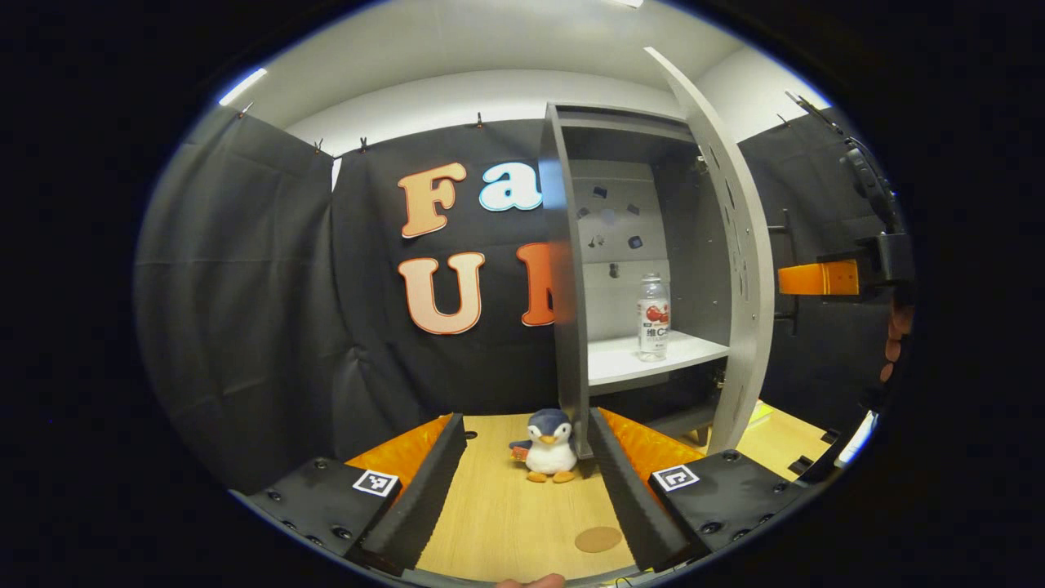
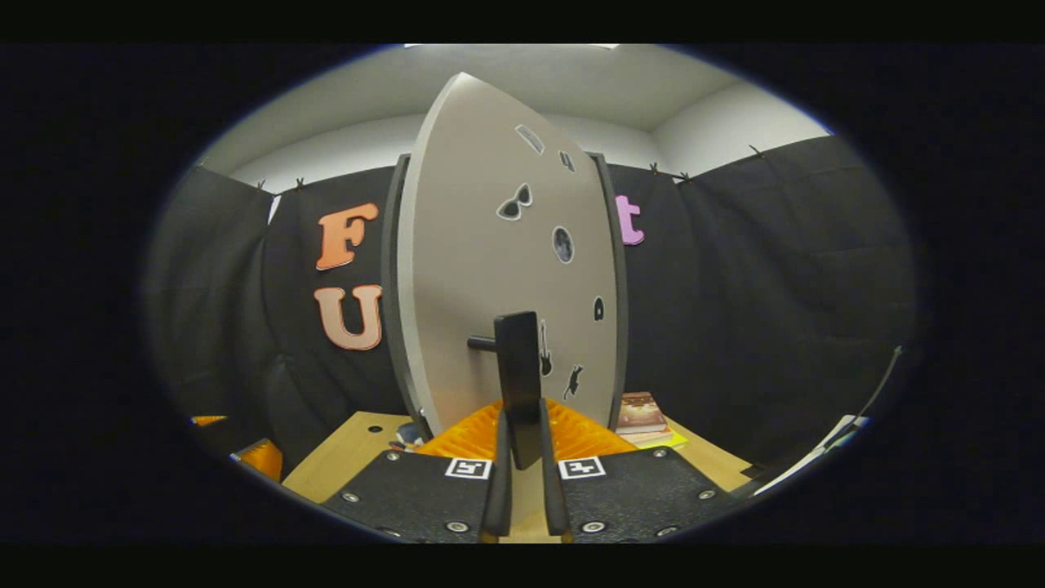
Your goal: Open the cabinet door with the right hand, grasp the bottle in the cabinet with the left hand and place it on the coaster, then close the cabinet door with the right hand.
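Left gripper view: left tongs gape over the worktop; the bottle stands on the cabinet shelf, door open, coaster below. Right tongs clamp the handle.

The bottle's label print is too small to tell.

The grey cabinet door is swung open; a clear bottle stands upright on the shelf; a round coaster lies at 6 o'clock.
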`<state>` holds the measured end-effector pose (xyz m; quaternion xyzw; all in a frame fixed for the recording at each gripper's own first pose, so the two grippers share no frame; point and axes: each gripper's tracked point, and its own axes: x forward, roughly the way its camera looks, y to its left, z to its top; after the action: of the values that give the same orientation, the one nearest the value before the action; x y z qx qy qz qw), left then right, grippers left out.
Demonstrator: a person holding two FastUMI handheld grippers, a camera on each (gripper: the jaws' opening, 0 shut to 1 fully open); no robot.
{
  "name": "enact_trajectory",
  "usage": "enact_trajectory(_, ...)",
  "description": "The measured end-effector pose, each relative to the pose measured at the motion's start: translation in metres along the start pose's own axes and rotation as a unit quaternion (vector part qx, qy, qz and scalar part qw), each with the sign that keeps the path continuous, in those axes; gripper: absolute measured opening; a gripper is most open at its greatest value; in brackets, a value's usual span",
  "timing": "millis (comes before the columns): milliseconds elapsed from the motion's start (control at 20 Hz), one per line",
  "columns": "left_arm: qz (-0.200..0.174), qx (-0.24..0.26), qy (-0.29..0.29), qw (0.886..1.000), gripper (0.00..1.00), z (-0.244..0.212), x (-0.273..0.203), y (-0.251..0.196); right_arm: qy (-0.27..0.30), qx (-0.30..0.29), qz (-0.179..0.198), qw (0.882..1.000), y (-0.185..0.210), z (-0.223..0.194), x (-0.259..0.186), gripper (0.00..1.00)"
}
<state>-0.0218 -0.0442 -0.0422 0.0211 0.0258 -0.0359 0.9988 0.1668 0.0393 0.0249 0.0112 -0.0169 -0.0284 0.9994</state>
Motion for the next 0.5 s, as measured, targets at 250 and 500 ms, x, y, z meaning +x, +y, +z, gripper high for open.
enact_trajectory(250,-0.008,0.000,0.006,1.000,0.99,-0.001,-0.010,-0.040,0.000,0.007,-0.007,1.000,-0.023,0.001,-0.007,0.16)
enact_trajectory(500,-0.017,-0.007,0.021,1.000,0.97,-0.008,-0.013,-0.078,-0.005,0.002,-0.009,1.000,-0.048,0.002,-0.010,0.10)
